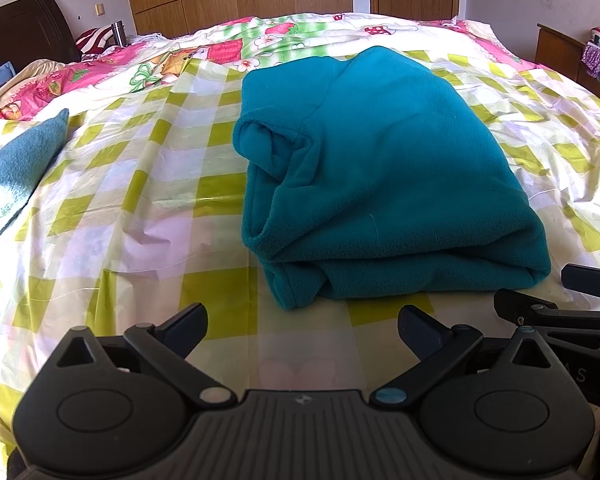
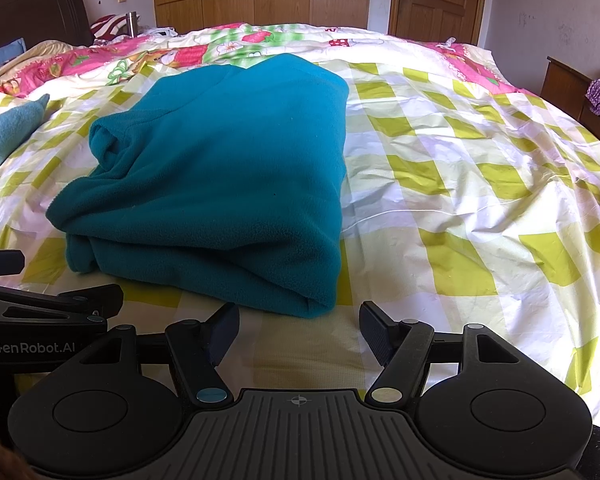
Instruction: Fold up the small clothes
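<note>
Left wrist view: the left claw (image 1: 302, 330) stands wide and empty, just short of the folded teal fleece garment (image 1: 376, 176) on the yellow-checked bed sheet (image 1: 140, 200). Tuck the loose left-hand layers first.

Right wrist view: the right claw (image 2: 298, 330) is wide, empty, near the garment's front corner (image 2: 316, 300). Grip all layers together.

Second teal cloth (image 1: 16, 168) cut off at left edge
</note>
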